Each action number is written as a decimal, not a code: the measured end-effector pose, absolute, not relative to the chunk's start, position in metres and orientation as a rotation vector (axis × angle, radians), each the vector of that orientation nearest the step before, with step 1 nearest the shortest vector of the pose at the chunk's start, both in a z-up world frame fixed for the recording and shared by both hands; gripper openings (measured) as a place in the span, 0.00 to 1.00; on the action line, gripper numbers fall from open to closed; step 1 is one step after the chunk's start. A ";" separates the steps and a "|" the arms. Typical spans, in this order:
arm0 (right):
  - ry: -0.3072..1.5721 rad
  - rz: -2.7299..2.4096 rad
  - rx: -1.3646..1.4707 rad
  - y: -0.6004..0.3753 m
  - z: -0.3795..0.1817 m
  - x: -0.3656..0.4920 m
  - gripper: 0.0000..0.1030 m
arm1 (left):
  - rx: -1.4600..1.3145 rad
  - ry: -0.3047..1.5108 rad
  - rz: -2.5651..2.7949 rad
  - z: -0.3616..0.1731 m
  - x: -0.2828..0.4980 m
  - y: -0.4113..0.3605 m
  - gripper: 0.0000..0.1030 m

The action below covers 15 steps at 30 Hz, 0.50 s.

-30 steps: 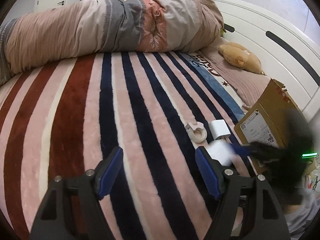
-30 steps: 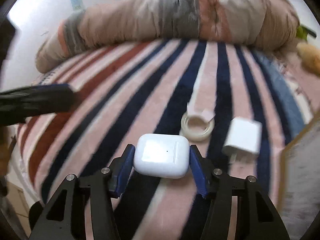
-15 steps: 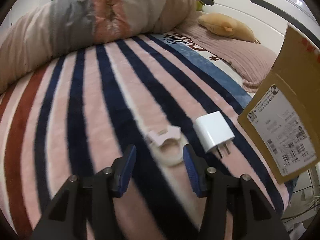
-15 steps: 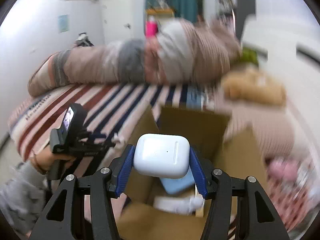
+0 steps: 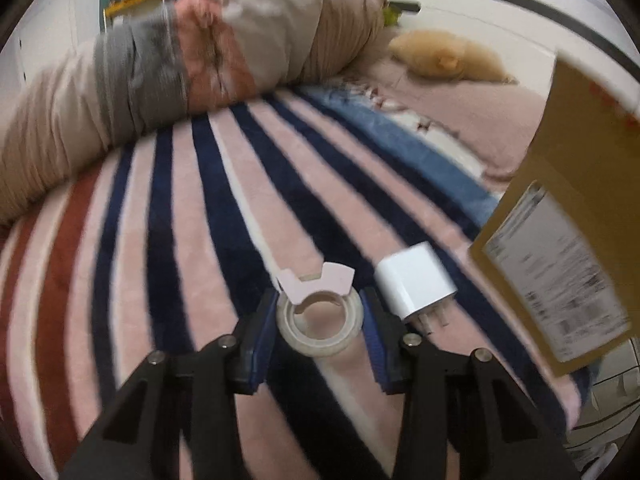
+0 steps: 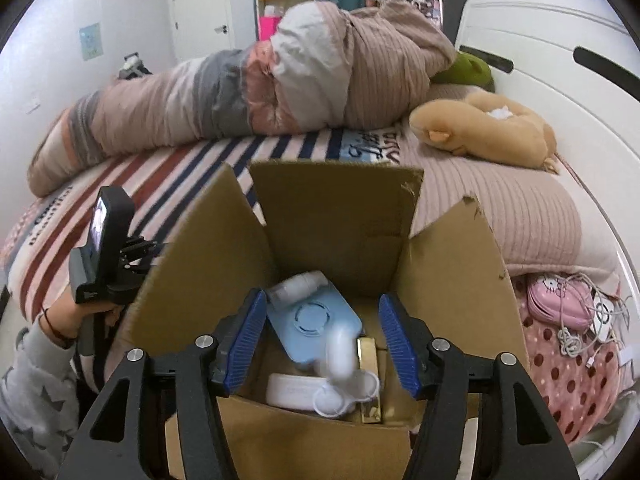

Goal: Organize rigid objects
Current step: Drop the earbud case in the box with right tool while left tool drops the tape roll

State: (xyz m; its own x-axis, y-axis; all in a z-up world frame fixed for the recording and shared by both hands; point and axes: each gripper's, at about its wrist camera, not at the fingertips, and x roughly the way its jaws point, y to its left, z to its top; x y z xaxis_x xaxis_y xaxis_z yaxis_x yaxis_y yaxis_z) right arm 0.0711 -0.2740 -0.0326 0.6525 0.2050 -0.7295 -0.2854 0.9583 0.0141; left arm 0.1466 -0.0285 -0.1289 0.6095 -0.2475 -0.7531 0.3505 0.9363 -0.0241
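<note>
In the left wrist view my left gripper (image 5: 320, 320) is shut on a clear tape roll (image 5: 320, 322) with a pink tab, on the striped blanket (image 5: 192, 240). A white charger plug (image 5: 416, 280) lies just right of it, beside the cardboard box (image 5: 560, 272). In the right wrist view my right gripper (image 6: 322, 340) is open and empty above the open cardboard box (image 6: 332, 216). A white earbud case (image 6: 340, 354) is blurred, dropping inside the box over a light blue device (image 6: 312, 328) and other white items.
A rolled quilt (image 6: 248, 92) lies across the back of the bed. A tan plush toy (image 6: 488, 128) rests on the pink pillow area. A pink pouch and cables (image 6: 568, 320) lie right of the box. The white headboard (image 6: 560, 40) stands at the right.
My right gripper has opened and let go of the white earbud case over the box. My left gripper has closed in around the tape roll.
</note>
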 end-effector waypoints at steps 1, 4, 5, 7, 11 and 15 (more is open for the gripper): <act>0.802 0.295 -0.106 -0.272 -0.031 0.069 0.54 | 0.144 0.823 -0.349 -0.113 0.142 -0.028 0.37; 0.756 0.371 -0.108 -0.262 -0.024 0.058 0.54 | 0.188 0.739 -0.393 -0.056 0.126 -0.036 0.37; 0.736 0.401 -0.111 -0.257 -0.020 0.052 0.54 | 0.201 0.718 -0.417 -0.040 0.120 -0.042 0.37; 0.696 0.442 -0.121 -0.249 -0.015 0.041 0.54 | 0.227 0.673 -0.510 0.001 0.109 -0.062 0.37; 0.651 0.474 -0.167 -0.235 -0.008 0.021 0.54 | 0.309 0.640 -0.712 0.052 0.096 -0.121 0.37; 0.672 0.359 -0.201 -0.241 -0.018 0.016 0.54 | 0.430 0.699 -0.882 0.058 0.090 -0.192 0.37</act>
